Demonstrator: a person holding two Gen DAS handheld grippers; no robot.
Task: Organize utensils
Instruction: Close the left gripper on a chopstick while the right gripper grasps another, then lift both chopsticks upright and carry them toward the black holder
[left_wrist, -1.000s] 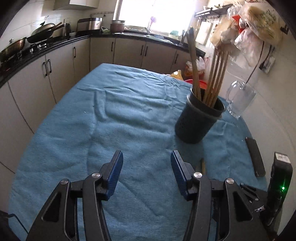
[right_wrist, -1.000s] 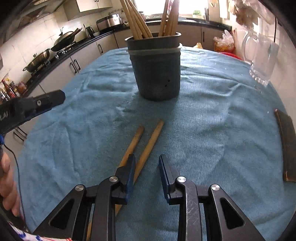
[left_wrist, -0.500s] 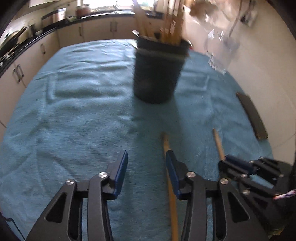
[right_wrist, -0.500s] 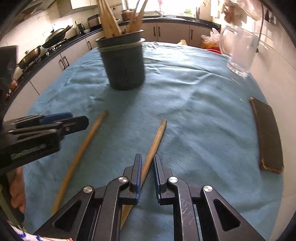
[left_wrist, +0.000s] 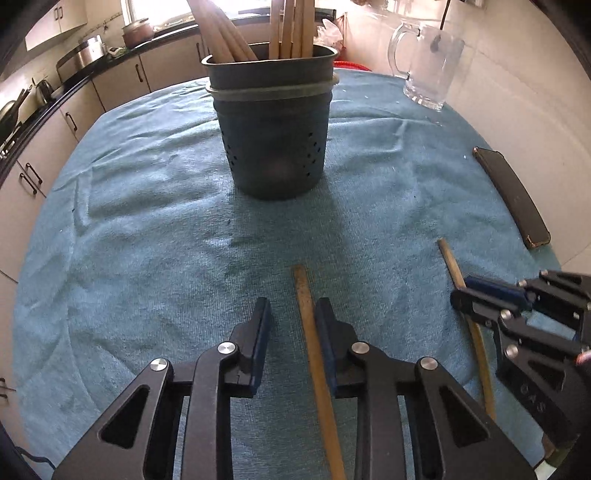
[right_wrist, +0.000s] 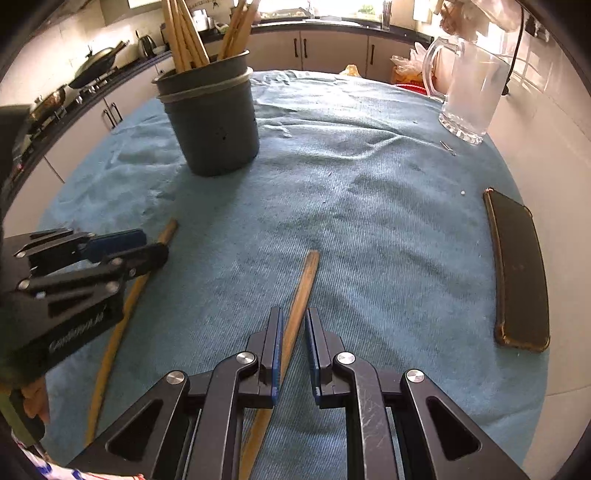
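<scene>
Most of the long wooden utensils (left_wrist: 291, 29) already stand upright in the dark grey perforated plastic holder (left_wrist: 273, 136) at the middle of the surface (left_wrist: 147, 229), which is covered by a blue terry cloth. Two plain, pale wooden sticks are left lying flat on the cloth, well in front of the holder and apart from each other.

The left hand-held gripper (left_wrist: 291, 314) straddles the left wooden stick (left_wrist: 310, 332); its jaws are closing, one pad beside the stick, the other not yet touching. The right hand-held gripper (right_wrist: 293, 332) has its jaws drawn nearly together around the right wooden stick (right_wrist: 301, 291), apparently pinching it. Judging by this, both sticks have yet to be lifted and dropped into the holder.
</scene>
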